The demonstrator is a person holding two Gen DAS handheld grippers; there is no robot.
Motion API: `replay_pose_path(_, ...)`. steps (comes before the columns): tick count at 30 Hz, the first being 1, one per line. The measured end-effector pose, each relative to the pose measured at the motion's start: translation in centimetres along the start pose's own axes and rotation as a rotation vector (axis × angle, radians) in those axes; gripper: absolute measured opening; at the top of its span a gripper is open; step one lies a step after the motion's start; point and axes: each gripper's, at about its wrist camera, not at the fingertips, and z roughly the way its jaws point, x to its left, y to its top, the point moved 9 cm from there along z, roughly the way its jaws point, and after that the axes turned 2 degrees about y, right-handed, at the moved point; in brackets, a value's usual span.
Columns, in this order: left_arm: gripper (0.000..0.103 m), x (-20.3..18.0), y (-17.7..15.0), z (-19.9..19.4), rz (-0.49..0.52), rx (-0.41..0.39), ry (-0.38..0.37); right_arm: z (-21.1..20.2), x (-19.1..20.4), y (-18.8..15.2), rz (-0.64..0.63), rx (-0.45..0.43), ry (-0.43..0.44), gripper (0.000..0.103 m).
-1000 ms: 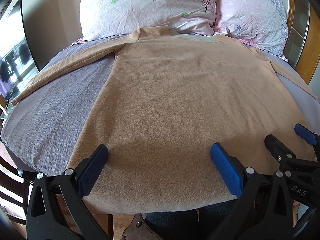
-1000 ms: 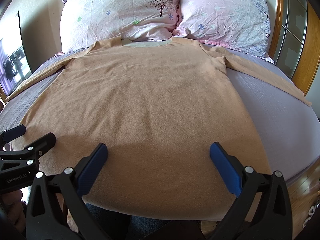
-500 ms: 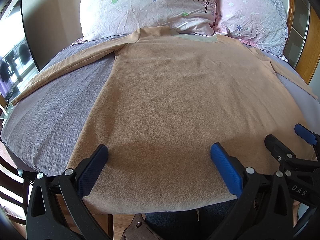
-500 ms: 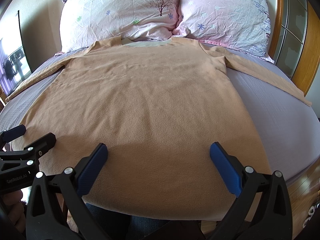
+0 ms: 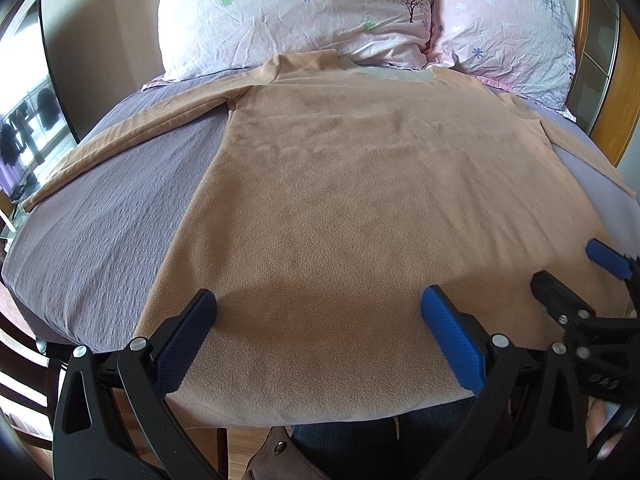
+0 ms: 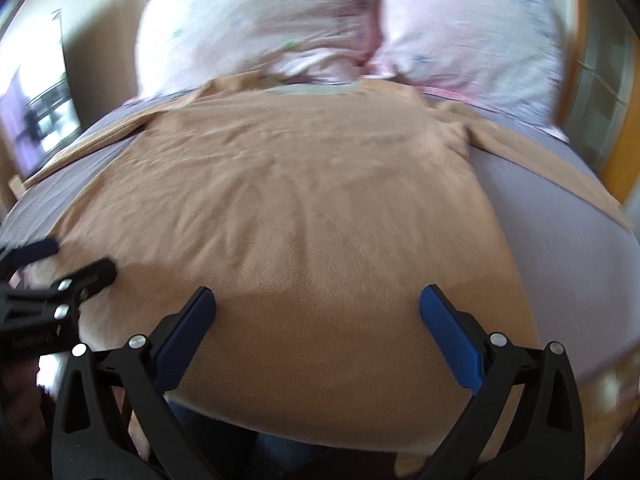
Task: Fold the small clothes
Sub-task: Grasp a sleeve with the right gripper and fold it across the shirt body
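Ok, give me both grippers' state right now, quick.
Left gripper: open, holding nothing, poised over the hem of the tan shirt.
Right gripper: open, holding nothing, also over the shirt's hem; its view is motion-blurred.

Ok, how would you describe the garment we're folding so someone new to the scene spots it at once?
Start at the bed with the grey-purple cover and two floral pillows at its head. Spread flat across the cover is a tan long-sleeved top, collar touching the pillows, sleeves stretched out to both sides. It is the only plain tan piece and the only clothing there.
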Motion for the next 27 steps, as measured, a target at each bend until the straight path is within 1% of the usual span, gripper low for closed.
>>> replay_pose_path(1, 0.102, 0.0, 0.0, 0.0, 0.007, -0.003, -0.002, 0.0, -1.3, 0.8, 0.03, 0.01, 0.013, 0.101)
replay_pose_path(2, 0.102, -0.2, 0.0, 0.1, 0.012, -0.009, -0.007, -0.9, -3.3, 1.4, 0.087, -0.015, -0.012, 0.101)
replay_pose_path(3, 0.102, -0.3, 0.1, 0.1, 0.015, -0.011, -0.011, -1.8, -6.5, 2.6, 0.175, -0.049, -0.018, 0.101)
replay_pose_path(5, 0.102, -0.3, 0.6, 0.2, 0.038, -0.01, -0.031, -3.9, -14.2, 4.8, 0.402, -0.132, -0.023, 0.101)
replay_pose_path(6, 0.102, -0.4, 1.0, 0.2, 0.038, -0.013, -0.069, -4.7, -18.4, 5.5, 0.526, -0.164, -0.026, 0.094)
replay_pose_path(7, 0.102, -0.3, 1.8, 0.0, 0.011, -0.027, -0.137, -5.1, -23.3, 5.8, 0.659, -0.18, -0.041, 0.086)
replay_pose_path(8, 0.102, 0.0, 2.6, -0.3, -0.027, -0.05, -0.192, -4.9, -27.4, 5.7, 0.76, -0.175, -0.059, 0.061)
replay_pose_path(9, 0.102, 0.4, 3.3, -0.7, -0.065, -0.077, -0.236, -4.7, -30.8, 5.5, 0.846, -0.162, -0.078, 0.043)
replay_pose_path(10, 0.102, 1.2, 4.5, -1.1, -0.117, -0.12, -0.292, -4.3, -35.0, 4.7, 0.965, -0.144, -0.111, 0.04)
replay_pose_path(12, 0.102, 3.2, 6.8, -1.8, -0.192, -0.206, -0.347, -3.8, -39.7, 3.7, 1.101, -0.14, -0.143, 0.04)
replay_pose_path(13, 0.102, 4.0, 7.6, -1.8, -0.205, -0.227, -0.343, -3.5, -42.0, 3.0, 1.172, -0.134, -0.157, 0.04)
replay_pose_path(15, 0.102, 6.1, 9.2, -1.3, -0.23, -0.25, -0.301, -2.9, -44.2, 2.3, 1.258, -0.135, -0.147, 0.04)
replay_pose_path(16, 0.102, 6.8, 9.7, -1.1, -0.241, -0.253, -0.289, -2.4, -45.2, 1.9, 1.295, -0.126, -0.149, 0.04)
replay_pose_path(17, 0.102, 7.9, 10.3, -0.6, -0.26, -0.253, -0.282, -2.2, -45.8, 1.8, 1.314, -0.139, -0.148, 0.039)
replay_pose_path(19, 0.102, 9.4, 11.0, 0.0, -0.297, -0.253, -0.301, -2.0, -46.6, 2.0, 1.314, -0.157, -0.171, 0.038)
replay_pose_path(20, 0.102, 10.3, 11.3, 0.3, -0.324, -0.253, -0.317, -1.9, -46.9, 2.1, 1.314, -0.162, -0.184, 0.03)
replay_pose_path(21, 0.102, 11.1, 11.5, 0.4, -0.345, -0.254, -0.325, -1.5, -47.4, 2.1, 1.314, -0.164, -0.194, 0.01)
replay_pose_path(22, 0.102, 12.2, 11.6, 0.7, -0.373, -0.254, -0.321, -0.9, -48.2, 2.1, 1.32, -0.159, -0.199, 0.004)
replay_pose_path(23, 0.102, 13.2, 11.7, 0.7, -0.396, -0.256, -0.313, -0.7, -48.4, 2.4, 1.324, -0.163, -0.204, 0.004)
replay_pose_path(24, 0.102, 14.2, 11.7, 0.8, -0.416, -0.259, -0.303, -1.1, -48.1, 3.5, 1.289, -0.181, -0.23, 0.004)
replay_pose_path(25, 0.102, 15.5, 11.7, 0.8, -0.441, -0.267, -0.292, -1.4, -47.4, 5.4, 1.225, -0.206, -0.245, 0.004)
replay_pose_path(26, 0.102, 16.4, 11.7, 0.8, -0.458, -0.276, -0.286, -2.1, -46.0, 7.8, 1.137, -0.237, -0.25, 0.004)
replay_pose_path(27, 0.102, 17.6, 11.6, 0.6, -0.482, -0.293, -0.284, -2.8, -43.1, 11.7, 1.0, -0.277, -0.236, 0.004)
